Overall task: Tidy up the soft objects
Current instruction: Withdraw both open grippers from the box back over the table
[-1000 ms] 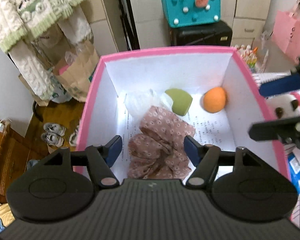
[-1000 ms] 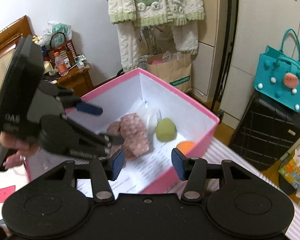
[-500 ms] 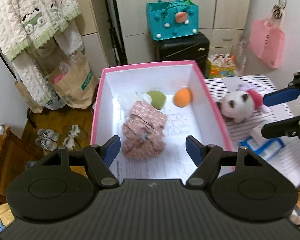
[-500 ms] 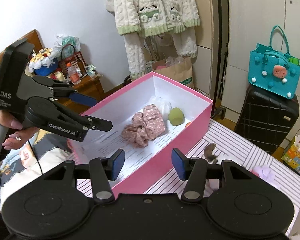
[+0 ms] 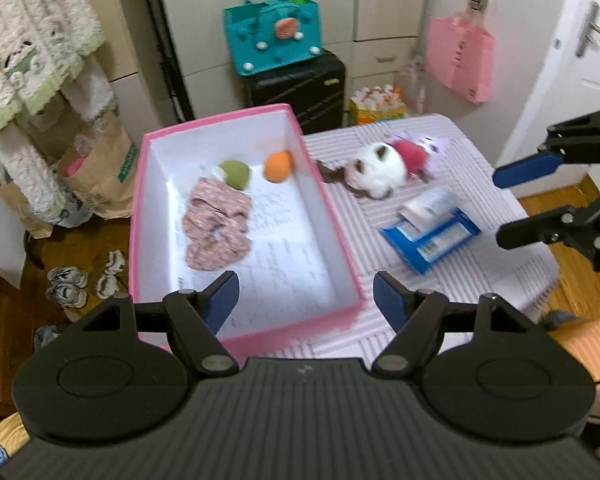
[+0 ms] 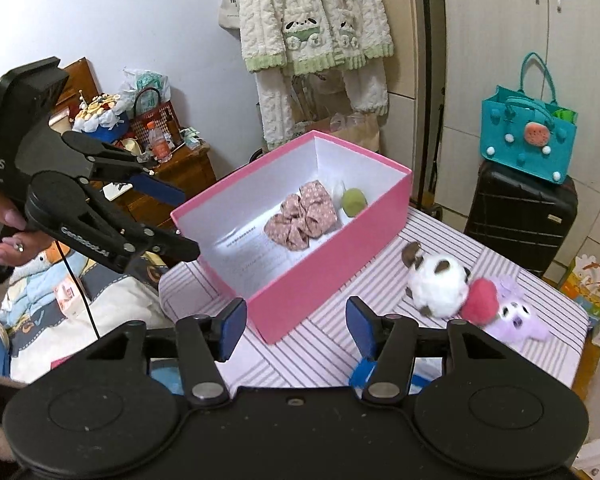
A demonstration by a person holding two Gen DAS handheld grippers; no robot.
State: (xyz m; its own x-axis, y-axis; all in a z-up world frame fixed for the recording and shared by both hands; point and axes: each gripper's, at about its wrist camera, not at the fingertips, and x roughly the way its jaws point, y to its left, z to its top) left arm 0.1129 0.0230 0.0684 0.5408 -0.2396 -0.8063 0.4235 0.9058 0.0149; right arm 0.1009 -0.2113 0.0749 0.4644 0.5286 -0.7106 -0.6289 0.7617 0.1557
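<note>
A pink box [image 5: 340,256] [image 6: 324,272] stands on a striped table. Inside lie a pink floral scrunchie [image 5: 216,224] [image 6: 300,220], a green soft ball [image 5: 236,172] [image 6: 354,202] and an orange soft ball [image 5: 278,166]. A white plush with brown spots [image 5: 374,170] [image 6: 436,286], a red pompom [image 6: 480,294] and a purple plush [image 6: 516,318] lie on the table right of the box. My left gripper [image 5: 304,300] [image 6: 176,220] is open and empty above the box's near end. My right gripper [image 6: 296,326] [image 5: 512,204] is open and empty, above the table's right side.
A blue and white packet [image 5: 432,228] lies on the striped table [image 5: 480,256] near the plush. A black suitcase [image 6: 520,216] with a teal bag [image 6: 528,132] stands behind. A paper bag [image 5: 100,176] and shoes [image 5: 80,280] are on the floor left.
Both grippers have pulled back and up from the box, both still open. The floral scrunchie stays in the box. The plush toys and packet have come into view.
</note>
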